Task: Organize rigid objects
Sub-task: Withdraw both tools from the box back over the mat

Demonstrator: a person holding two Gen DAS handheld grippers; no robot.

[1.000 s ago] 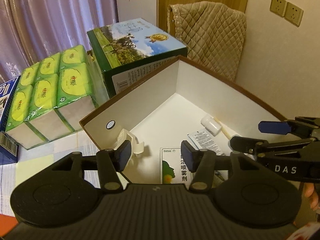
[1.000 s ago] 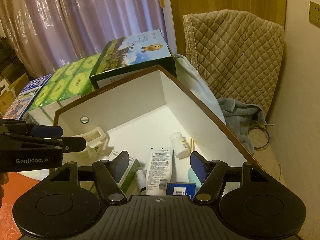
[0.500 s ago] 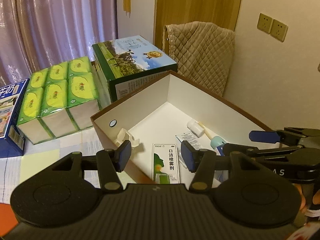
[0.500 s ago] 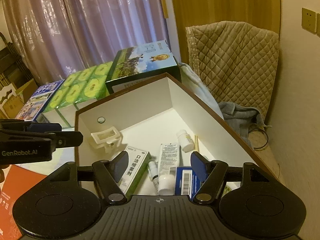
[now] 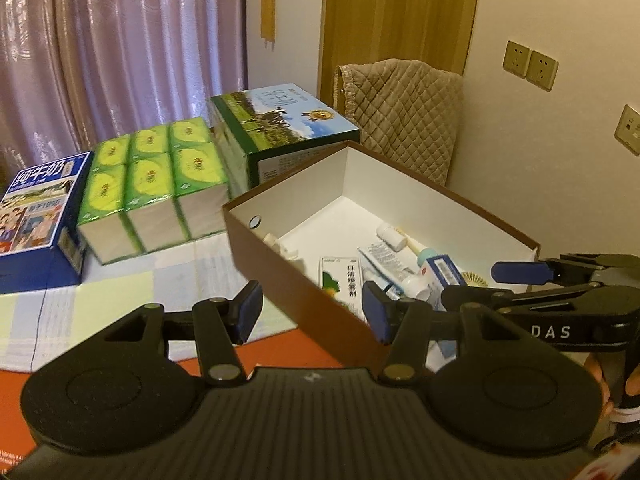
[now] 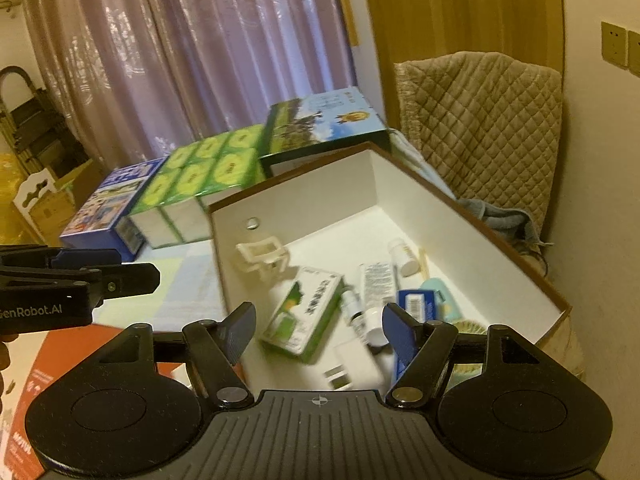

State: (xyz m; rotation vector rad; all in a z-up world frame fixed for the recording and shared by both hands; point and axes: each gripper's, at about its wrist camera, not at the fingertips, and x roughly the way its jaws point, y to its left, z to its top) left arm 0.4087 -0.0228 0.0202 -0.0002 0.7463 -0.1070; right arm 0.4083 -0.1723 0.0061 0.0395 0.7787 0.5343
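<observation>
A brown box with a white inside (image 5: 280, 264) (image 6: 472, 216) holds several small items: a green-and-white carton (image 6: 306, 314) (image 5: 340, 280), a white tube (image 6: 374, 280), a small white bottle (image 6: 402, 256) (image 5: 390, 237), a blue carton (image 6: 418, 306) (image 5: 440, 270) and a cream clip (image 6: 262, 256). My left gripper (image 5: 312, 312) is open and empty above the box's near left wall. My right gripper (image 6: 318, 330) is open and empty above the box's near end. Each gripper also shows in the other's view (image 5: 516, 284) (image 6: 108, 270).
Behind the box stand a green milk carton case (image 5: 280, 128) (image 6: 324, 124), a pack of green tissue packets (image 5: 152, 184) (image 6: 200, 176) and a blue milk box (image 5: 36, 208) (image 6: 108, 204). A quilted cloth (image 6: 480, 120) hangs at the right. A red sheet (image 5: 280, 348) lies near me.
Both grippers have pulled back and risen away from the box, so more of the table and room shows. Both stay open. The items in the box lie as before.
</observation>
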